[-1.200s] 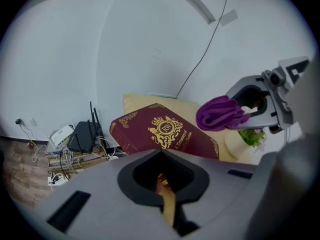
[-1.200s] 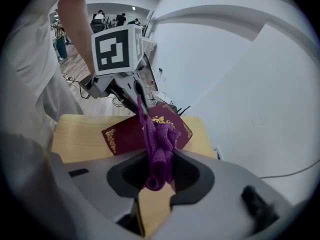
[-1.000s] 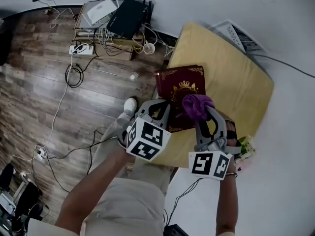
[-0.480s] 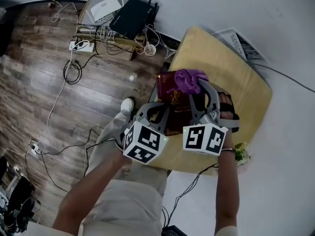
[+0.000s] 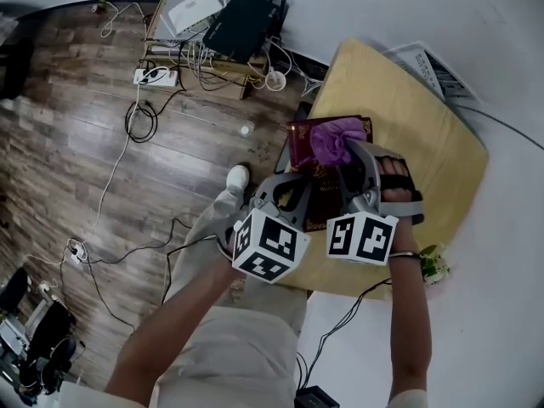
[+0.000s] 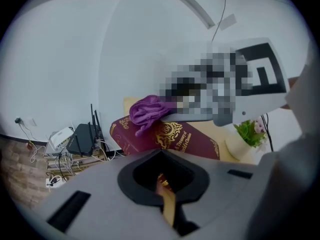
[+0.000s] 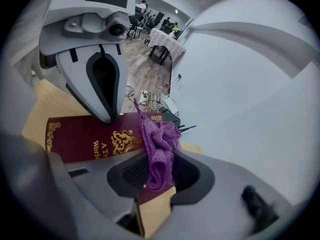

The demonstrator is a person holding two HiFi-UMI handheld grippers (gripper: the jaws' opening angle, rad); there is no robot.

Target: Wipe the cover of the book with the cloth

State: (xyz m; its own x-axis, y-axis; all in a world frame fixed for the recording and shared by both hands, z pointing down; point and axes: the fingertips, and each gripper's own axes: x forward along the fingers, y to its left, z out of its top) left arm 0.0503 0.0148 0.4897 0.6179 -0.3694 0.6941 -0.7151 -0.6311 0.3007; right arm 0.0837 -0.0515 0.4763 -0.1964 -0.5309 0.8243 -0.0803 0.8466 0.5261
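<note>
Wood-plank floor, white wall, yellow desk point(image 5: 425, 134). At the desk's left edge, dark red book point(image 5: 302, 138), near side seemingly clamped by left gripper point(image 5: 296, 187), jaws closed on it. Right gripper point(image 5: 348, 153) pinching purple cloth point(image 5: 333, 138), resting on the cover's far end. Looks mid-wipe; next calls for dragging cloth back along the cover, book held steady.

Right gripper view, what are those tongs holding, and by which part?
The purple cloth, pinched at its bunched lower end by the right gripper; the rest fans out above the book.
</note>
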